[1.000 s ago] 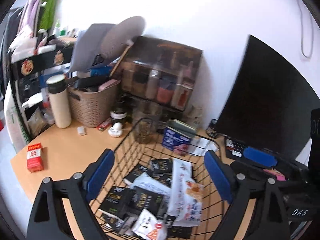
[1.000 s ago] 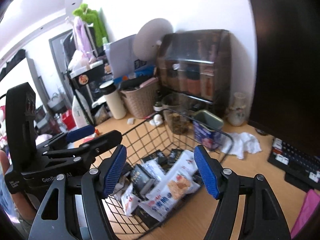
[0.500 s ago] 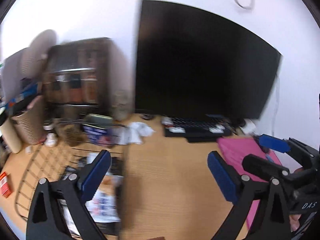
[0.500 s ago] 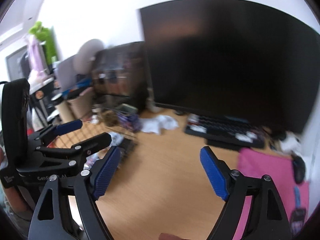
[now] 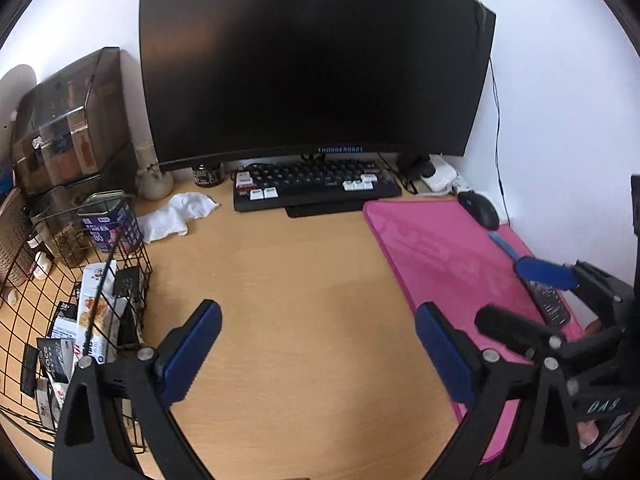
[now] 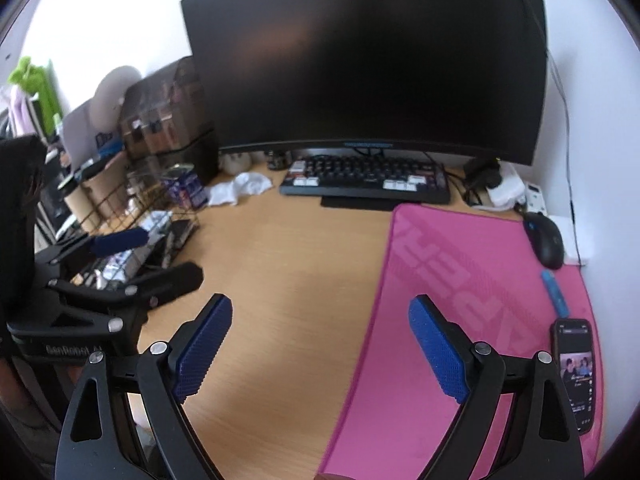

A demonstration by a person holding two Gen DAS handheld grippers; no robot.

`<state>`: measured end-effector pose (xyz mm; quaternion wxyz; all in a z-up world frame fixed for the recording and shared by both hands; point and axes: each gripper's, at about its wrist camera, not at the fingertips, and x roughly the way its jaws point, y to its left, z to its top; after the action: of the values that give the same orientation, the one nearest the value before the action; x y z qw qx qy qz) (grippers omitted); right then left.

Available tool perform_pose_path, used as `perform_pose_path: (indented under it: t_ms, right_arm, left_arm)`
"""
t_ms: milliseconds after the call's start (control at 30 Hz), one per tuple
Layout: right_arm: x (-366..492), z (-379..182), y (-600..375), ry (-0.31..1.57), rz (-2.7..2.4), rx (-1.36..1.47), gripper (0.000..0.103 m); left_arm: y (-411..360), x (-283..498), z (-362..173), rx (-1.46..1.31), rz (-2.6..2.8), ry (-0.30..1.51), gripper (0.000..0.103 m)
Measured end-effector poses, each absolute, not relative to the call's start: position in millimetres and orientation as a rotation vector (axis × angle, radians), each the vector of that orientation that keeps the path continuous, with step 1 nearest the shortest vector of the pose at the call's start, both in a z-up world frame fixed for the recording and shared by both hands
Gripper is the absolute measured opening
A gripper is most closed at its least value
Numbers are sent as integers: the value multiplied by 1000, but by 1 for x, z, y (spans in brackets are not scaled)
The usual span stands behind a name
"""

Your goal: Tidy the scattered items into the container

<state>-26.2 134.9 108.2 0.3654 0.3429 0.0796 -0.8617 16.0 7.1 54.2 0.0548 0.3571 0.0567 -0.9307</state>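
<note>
Black wire basket (image 5: 120,264), matt wood-look desk (image 5: 304,280), pink cloth mat (image 6: 460,280)

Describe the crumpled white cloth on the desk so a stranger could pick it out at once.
Start at the big black monitor and drop to its lower left corner, where the wooden desk begins. There, between the dark keyboard and the black wire basket, lies the white cloth. It is the only soft, rumpled white thing there, lying flat on bare wood outside the basket.

Both wrist views look forward-down over bench (image 5: 304,280) toward monitor (image 5: 312,60); shared: keyboard (image 6: 368,180), pink mat (image 6: 460,300), wire basket (image 5: 60,280).
</note>
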Motion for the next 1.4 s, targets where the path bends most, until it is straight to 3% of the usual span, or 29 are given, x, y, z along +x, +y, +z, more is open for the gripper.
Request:
perform_pose_path:
  t_ms: [1400]
  right_arm:
    - [-37,99,115,163,-2209,911,91]
  left_arm:
    - [-19,14,37,1144,-2765,221,97]
